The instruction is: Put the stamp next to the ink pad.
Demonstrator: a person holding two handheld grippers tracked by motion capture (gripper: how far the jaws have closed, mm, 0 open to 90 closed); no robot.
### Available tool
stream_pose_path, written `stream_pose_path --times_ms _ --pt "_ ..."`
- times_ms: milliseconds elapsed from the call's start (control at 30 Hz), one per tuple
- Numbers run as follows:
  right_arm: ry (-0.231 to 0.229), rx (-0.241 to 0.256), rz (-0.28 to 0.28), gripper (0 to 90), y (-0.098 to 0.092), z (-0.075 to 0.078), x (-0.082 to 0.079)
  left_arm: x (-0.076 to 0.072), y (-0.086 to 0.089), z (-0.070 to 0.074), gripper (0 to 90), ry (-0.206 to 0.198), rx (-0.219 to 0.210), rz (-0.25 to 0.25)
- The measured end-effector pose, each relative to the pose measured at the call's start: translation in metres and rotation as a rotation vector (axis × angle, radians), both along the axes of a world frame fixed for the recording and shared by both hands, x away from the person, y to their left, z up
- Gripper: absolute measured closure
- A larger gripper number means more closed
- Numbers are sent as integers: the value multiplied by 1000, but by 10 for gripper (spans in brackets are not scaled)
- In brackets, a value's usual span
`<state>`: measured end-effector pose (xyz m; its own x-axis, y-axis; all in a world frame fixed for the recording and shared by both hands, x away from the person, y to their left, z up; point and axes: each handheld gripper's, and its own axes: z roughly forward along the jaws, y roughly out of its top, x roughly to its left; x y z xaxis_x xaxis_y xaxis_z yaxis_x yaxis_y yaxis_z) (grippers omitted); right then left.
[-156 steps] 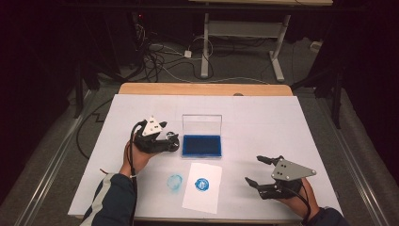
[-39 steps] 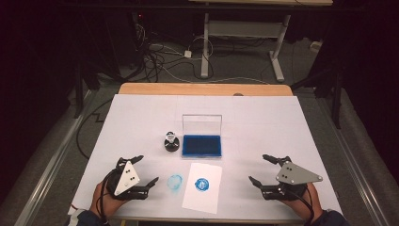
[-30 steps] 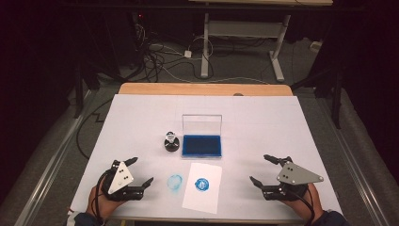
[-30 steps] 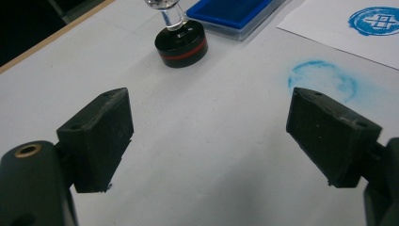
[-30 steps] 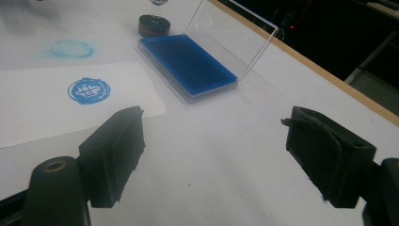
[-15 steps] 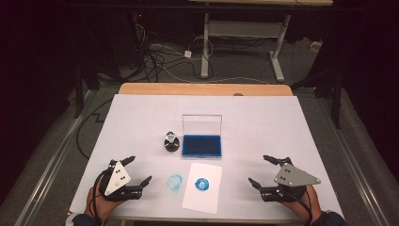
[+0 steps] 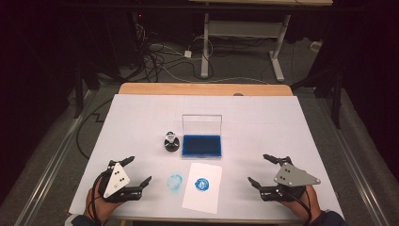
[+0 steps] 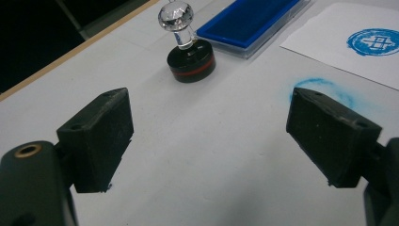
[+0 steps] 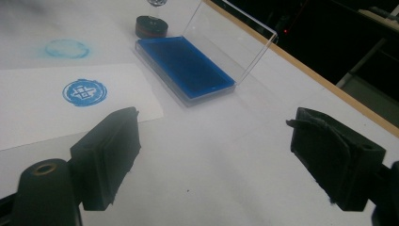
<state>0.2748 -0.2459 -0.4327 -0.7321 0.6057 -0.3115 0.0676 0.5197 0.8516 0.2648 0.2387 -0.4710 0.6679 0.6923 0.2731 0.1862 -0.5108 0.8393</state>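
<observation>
The stamp (image 7: 171, 141) stands upright just left of the blue ink pad (image 7: 202, 145) in the high view, well apart from both grippers. Left gripper (image 8: 209, 136) view: jaws spread wide, empty. Right gripper (image 9: 214, 155) view: jaws apart, empty, stamped paper (image 9: 56, 106) beyond.

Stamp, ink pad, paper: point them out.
stamp (image 8: 191, 64), left gripper view, black base.
ink pad (image 7: 202, 145), high view, blue surface.
paper (image 7: 202, 197), high view, blank part below print.
</observation>
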Motion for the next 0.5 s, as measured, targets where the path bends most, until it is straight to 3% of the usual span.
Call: stream_pose_path --times_ms 500 --pt "3 -1 -2 160 -2 -1 3 4 -2 -1 146 16 7 0"
